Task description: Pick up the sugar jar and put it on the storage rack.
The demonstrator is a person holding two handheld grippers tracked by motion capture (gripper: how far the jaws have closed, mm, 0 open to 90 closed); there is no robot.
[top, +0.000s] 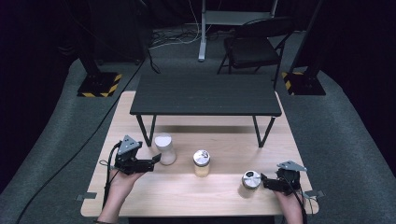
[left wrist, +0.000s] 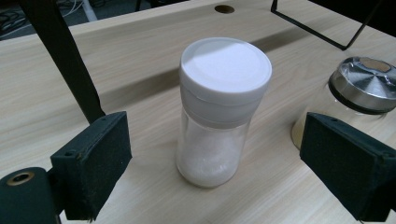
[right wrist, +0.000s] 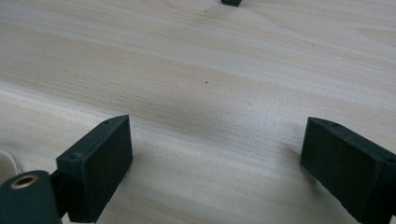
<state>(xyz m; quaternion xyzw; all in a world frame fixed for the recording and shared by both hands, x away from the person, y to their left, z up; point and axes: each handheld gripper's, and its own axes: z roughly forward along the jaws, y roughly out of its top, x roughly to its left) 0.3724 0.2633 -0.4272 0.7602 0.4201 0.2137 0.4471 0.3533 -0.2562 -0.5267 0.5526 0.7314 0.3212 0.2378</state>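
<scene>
The left gripper (left wrist: 215,154) stands spread around an upright, round, clear jar (left wrist: 219,112) of white powder with a smooth white cap, untouched on the pale wooden table (left wrist: 140,60), the right gripper (right wrist: 215,163) spread over bare wood.

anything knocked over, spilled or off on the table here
Nothing stands out. The white-lidded jar, the middle jar and the right jar all stand upright with lids on, and the wooden table looks clean.
</scene>
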